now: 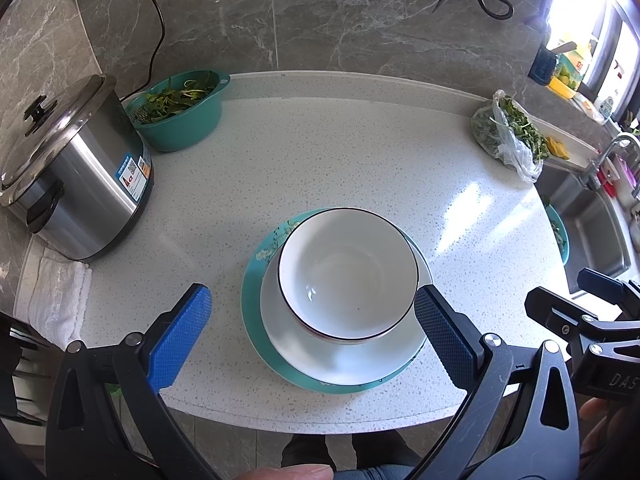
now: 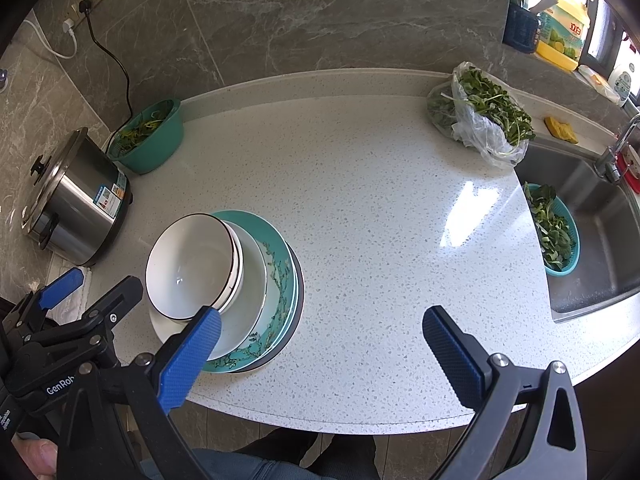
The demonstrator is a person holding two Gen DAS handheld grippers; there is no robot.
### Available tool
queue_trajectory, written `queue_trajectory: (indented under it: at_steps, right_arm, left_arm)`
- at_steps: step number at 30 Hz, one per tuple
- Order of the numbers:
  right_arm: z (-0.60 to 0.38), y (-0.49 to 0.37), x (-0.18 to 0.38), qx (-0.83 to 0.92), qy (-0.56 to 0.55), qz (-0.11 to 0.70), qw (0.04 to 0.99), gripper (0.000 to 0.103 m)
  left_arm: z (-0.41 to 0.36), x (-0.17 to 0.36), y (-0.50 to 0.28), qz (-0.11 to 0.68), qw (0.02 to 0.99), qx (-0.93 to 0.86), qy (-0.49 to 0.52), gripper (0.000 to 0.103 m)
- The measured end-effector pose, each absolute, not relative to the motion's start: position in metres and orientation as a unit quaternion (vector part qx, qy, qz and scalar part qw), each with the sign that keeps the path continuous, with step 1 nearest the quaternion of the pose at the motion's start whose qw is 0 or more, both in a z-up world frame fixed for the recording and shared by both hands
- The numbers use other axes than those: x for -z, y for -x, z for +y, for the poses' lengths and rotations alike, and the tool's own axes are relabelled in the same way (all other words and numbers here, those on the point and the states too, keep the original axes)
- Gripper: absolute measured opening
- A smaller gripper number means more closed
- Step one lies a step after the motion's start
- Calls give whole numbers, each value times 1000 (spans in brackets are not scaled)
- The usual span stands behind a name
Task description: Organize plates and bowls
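A stack of dishes stands near the counter's front edge. On top sits a white bowl [image 1: 348,272] [image 2: 192,264] with a thin dark rim, nested on other white bowls. Under it lies a white plate [image 1: 352,344] [image 2: 248,300], then a teal flowered plate [image 1: 256,280] [image 2: 280,280] on more plates. My left gripper [image 1: 316,344] is open, its blue pads on either side of the stack's near half, touching nothing that I can see. My right gripper [image 2: 320,356] is open over bare counter, to the right of the stack, with its left pad in front of the plates.
A steel rice cooker [image 1: 76,172] and a teal basin of greens [image 1: 180,108] stand at the back left. A plastic bag of greens [image 2: 480,116] lies back right. The sink [image 2: 592,248] holds a teal colander of leaves [image 2: 556,236]. A white cloth [image 1: 56,296] lies left.
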State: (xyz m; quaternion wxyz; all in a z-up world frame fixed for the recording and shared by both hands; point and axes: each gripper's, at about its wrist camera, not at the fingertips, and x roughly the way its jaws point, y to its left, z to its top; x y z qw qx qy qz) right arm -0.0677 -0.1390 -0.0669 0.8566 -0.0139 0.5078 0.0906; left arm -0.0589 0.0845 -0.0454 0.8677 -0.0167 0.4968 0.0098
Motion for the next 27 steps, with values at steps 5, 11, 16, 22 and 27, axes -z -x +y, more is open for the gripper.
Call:
queue_trajectory:
  at_steps: [5, 11, 16, 22, 27]
  right_arm:
    - [-139, 67, 67, -90, 14, 508, 857, 103]
    - [-138, 66, 67, -90, 14, 509, 856, 103]
    - [-138, 65, 68, -91, 15, 509, 856, 103]
    - [-138, 62, 70, -93, 16, 511, 854, 103]
    - [-137, 62, 71, -93, 18, 513, 853, 103]
  left_arm:
    - [84, 47, 58, 498, 867, -10, 17, 103]
    - [84, 48, 56, 499, 866, -10, 17, 103]
    - [84, 50, 55, 500, 866, -10, 19, 103]
    - [85, 50, 53, 500, 865, -11, 21, 103]
    - [87, 51, 52, 499, 866, -11, 26, 103]
